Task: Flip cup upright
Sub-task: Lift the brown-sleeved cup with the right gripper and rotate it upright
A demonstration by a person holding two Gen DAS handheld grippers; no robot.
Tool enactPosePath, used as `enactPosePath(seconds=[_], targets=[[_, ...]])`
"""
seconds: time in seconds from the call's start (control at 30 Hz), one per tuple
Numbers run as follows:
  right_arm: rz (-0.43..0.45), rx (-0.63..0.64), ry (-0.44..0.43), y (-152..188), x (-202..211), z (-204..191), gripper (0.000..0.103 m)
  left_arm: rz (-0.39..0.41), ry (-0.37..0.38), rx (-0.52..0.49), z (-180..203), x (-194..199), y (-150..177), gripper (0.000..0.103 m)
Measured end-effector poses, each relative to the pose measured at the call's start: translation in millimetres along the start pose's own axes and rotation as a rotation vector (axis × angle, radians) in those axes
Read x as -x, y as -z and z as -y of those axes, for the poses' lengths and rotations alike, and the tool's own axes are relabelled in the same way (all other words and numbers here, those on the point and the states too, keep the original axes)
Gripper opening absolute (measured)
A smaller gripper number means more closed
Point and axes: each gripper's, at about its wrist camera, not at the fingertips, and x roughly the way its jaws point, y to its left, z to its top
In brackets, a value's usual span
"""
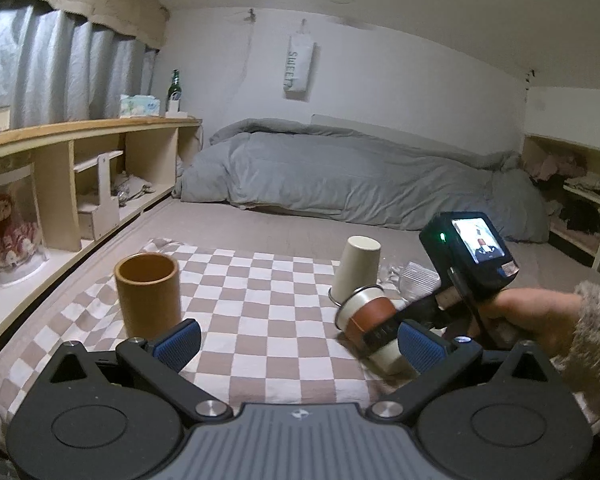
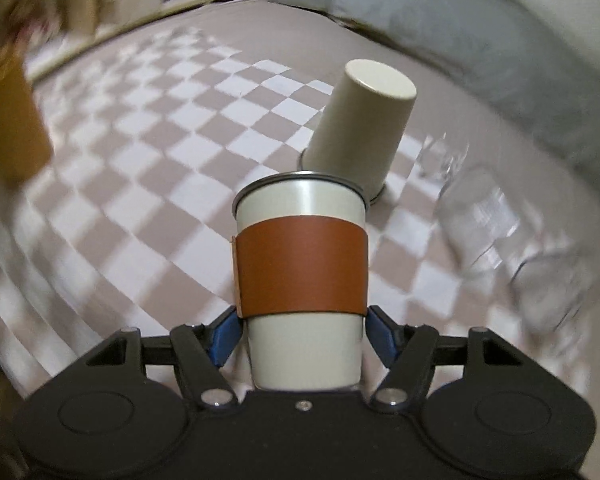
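A white cup with a brown sleeve and a metal rim sits between the blue pads of my right gripper, which is shut on it. In the left wrist view the same cup is tilted on its side above the checkered cloth, rim pointing left. My left gripper is open and empty at the cloth's near edge. A cream cup stands upside down just behind the held cup; it also shows in the right wrist view.
A brown cylindrical cup stands upright at the cloth's left. Clear glass cups lie at the right. A grey duvet lies behind and wooden shelves run along the left.
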Motion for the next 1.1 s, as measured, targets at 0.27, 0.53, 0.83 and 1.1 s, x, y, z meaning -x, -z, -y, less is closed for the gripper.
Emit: enactPosePath(seconds=[0.27, 0.53, 0.83, 1.1], targets=[[-0.028, -0.406, -0.209, -19, -21, -19, 0.068, -0.024, 0.007, 0.098, -25, 4, -9, 0.103], [0.015, -0.454, -0.258, -20, -27, -46, 0.069, -0.068, 0.051, 0.096, -36, -18, -38, 0.103], [0.087, -0.332, -0.313, -5, -24, -39, 0.075, -0.23, 0.109, 0.148, -28, -105, -87, 0.099], [0.157, -0.243, -0.332, 11, -8, -24, 0.078, -0.445, 0.057, 0.126, -7, -202, -73, 0.093]])
